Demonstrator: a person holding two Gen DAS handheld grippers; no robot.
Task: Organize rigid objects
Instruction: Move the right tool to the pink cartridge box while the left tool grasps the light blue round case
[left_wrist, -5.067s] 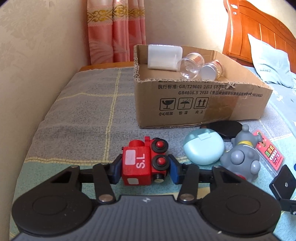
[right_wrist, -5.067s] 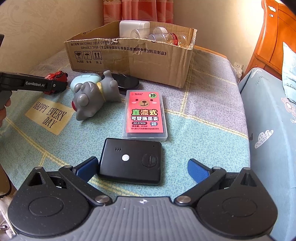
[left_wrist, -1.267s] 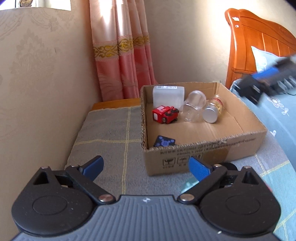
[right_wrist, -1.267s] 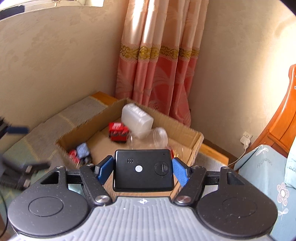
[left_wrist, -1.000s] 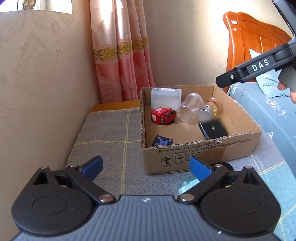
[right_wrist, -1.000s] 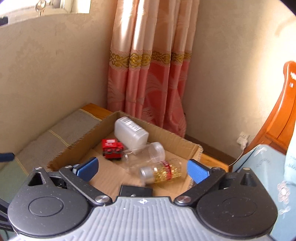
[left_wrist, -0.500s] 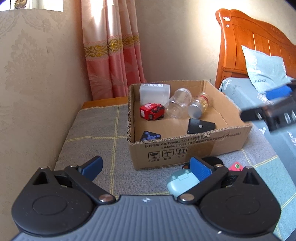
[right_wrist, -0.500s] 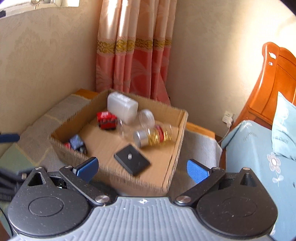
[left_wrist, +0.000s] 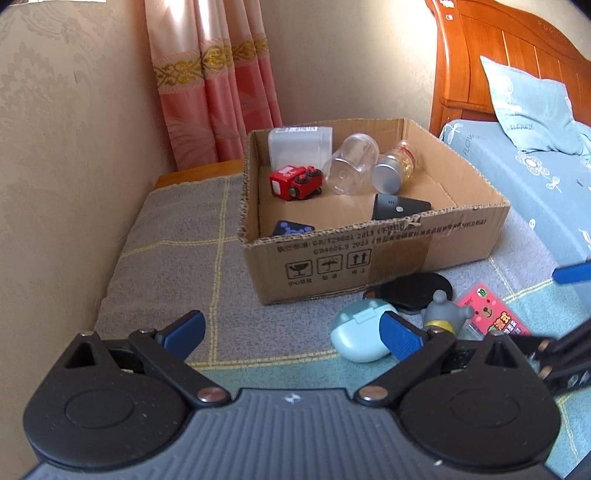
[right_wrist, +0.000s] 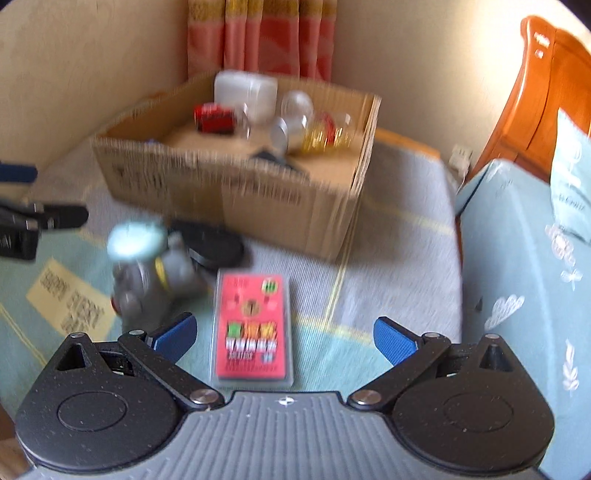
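Right gripper (right_wrist: 284, 338) wide open, empty, hovering over the red card pack (right_wrist: 252, 328). Pack lies flat on the blanket between the two pads, nearer the left pad, long axis 12-to-6, so the jaws already straddle its short width. Right wrist frame is blurred.

Left gripper (left_wrist: 291, 332) also wide open, empty. Pale blue case (left_wrist: 360, 335) sits at its 1 o'clock, touching or just behind the right pad; grey toy (left_wrist: 443, 314) just beyond at 2 o'clock.

Cardboard box (left_wrist: 369, 254) at 12 o'clock for both. Likely split: right arm takes the pack, left the case.
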